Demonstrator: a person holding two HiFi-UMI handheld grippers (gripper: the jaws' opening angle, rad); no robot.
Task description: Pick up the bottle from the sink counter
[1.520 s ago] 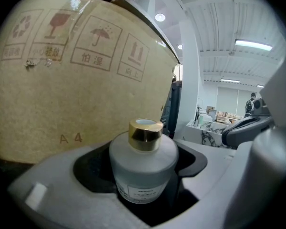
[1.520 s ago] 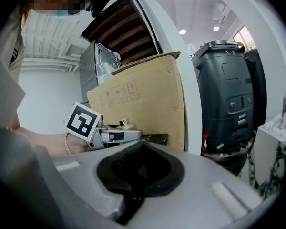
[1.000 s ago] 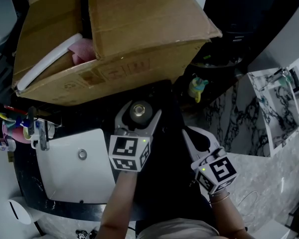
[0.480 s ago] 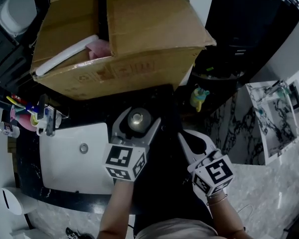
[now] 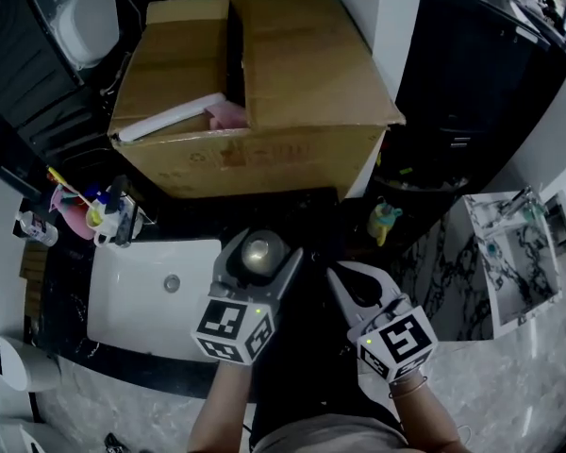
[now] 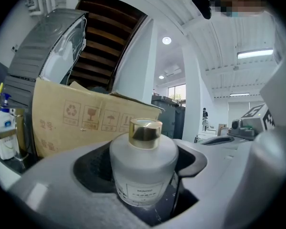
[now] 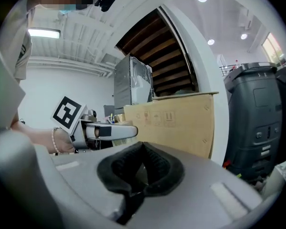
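A squat frosted white bottle with a gold cap sits between the jaws of my left gripper, which is shut on it. In the head view the bottle's gold cap shows from above between the left gripper's grey jaws, above the black counter just right of the sink. My right gripper hangs to the right of it, shut with nothing in it; its black pads meet in the right gripper view.
A white sink basin lies left of the left gripper. A large cardboard box stands behind, with a pink item inside. A cup of toothbrushes is at the far left. A small toy figure stands at the right.
The head camera has tilted, so the box and sink sit lower in view. Both grippers keep their pose, the left still holding the bottle.
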